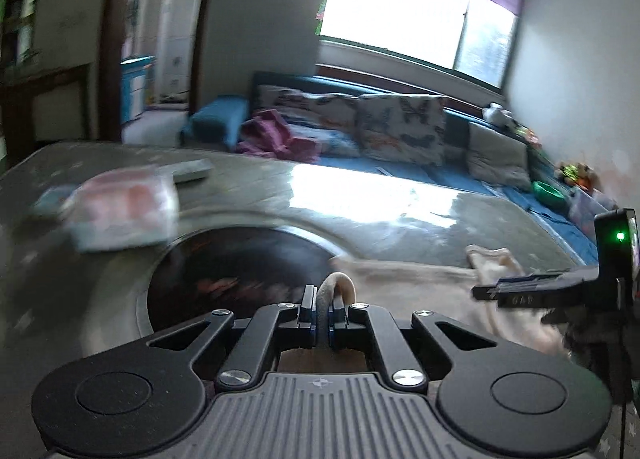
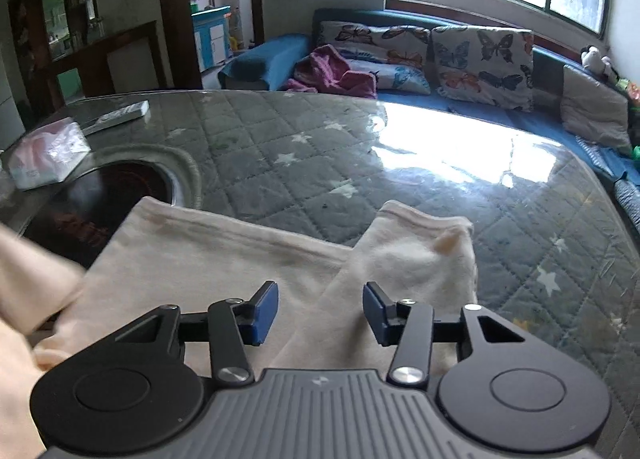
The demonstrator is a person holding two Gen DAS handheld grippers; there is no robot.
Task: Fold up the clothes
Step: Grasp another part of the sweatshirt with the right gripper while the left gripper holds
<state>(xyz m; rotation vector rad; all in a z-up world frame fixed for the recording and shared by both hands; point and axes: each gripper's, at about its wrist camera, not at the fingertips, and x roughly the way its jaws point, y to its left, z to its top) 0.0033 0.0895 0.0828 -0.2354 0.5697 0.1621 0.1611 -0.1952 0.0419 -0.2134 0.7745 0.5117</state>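
While the cream garment [image 2: 208, 259] lies spread, soft and faintly stained, on the quilted table [image 2: 360, 163], a fold looks under way: the left gripper [image 1: 323, 315] is clamped on a raised edge and should carry it across, the right gripper [image 2: 320, 311] spread apart above a sleeve

Cream-white garment [image 2: 224, 255], plain, with a faint darker band along its upper edge; a pale peach patch is seen on the sleeve [image 2: 424, 243] at 3 o'clock. Grey quilted table cover [image 2: 320, 155], diamond-stitched and scattered with white stars. Dark, near-black round inset [image 2: 112, 195] at 9 o'clock, marked in red. Blue pads on the black right gripper [image 2: 320, 313]. Blue sofa [image 2: 460, 99] at 12 o'clock, with butterfly-printed white cushions [image 2: 480, 59] and a magenta cloth [image 2: 332, 71].
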